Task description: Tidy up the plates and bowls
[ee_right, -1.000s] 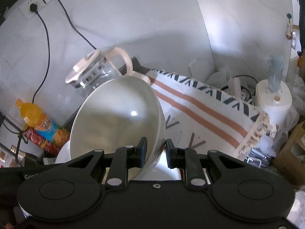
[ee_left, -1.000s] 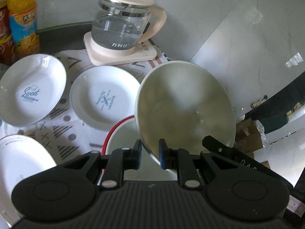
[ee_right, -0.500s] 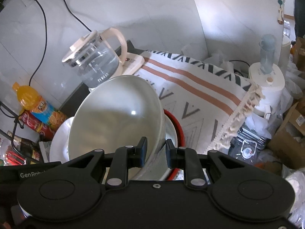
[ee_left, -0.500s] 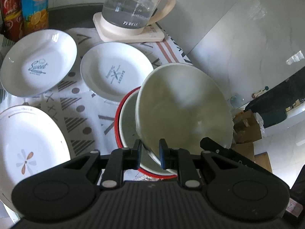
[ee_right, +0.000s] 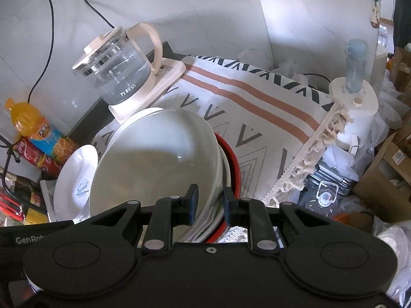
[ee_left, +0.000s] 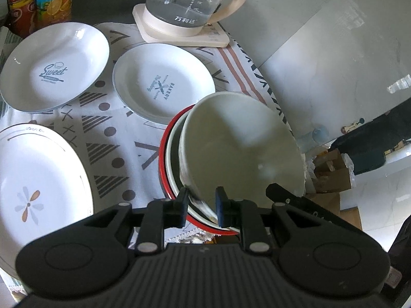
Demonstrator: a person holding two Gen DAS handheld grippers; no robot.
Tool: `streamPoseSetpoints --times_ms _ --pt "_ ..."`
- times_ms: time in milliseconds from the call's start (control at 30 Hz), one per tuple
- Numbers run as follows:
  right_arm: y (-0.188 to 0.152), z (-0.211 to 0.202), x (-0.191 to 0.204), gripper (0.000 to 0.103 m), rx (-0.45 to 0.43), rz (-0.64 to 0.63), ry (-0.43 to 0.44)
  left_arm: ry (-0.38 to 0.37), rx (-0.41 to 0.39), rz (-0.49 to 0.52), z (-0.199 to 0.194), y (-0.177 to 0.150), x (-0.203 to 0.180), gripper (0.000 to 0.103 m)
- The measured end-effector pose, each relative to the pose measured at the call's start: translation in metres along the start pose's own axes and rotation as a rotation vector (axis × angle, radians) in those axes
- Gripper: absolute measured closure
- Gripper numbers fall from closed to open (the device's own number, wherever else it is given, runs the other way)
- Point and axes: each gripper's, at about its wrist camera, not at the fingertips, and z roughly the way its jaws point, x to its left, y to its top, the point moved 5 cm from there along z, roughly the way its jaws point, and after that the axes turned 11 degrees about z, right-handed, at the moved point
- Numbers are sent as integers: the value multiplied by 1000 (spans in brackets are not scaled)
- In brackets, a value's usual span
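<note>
Patterned cloth; glossy pale bowl, tilted.

Left tool: matte black, ribbed housing, silver screws. Right tool: black, white "GenRob" lettering.

Glass kettle with water on cream base at back of patterned cloth, orange drink bottle and red can beside, cardboard boxes off to the side.

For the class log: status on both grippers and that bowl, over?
Left gripper, right gripper clamped on white bowl rim. Bowl tilted inside red-rimmed bowl. Nothing blocking.
</note>
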Motion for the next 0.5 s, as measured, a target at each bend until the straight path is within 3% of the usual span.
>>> streamPoseSetpoints --times_ms 500 --pt "6 -5 2 80 8 -61 9 66 -3 11 -12 3 3 78"
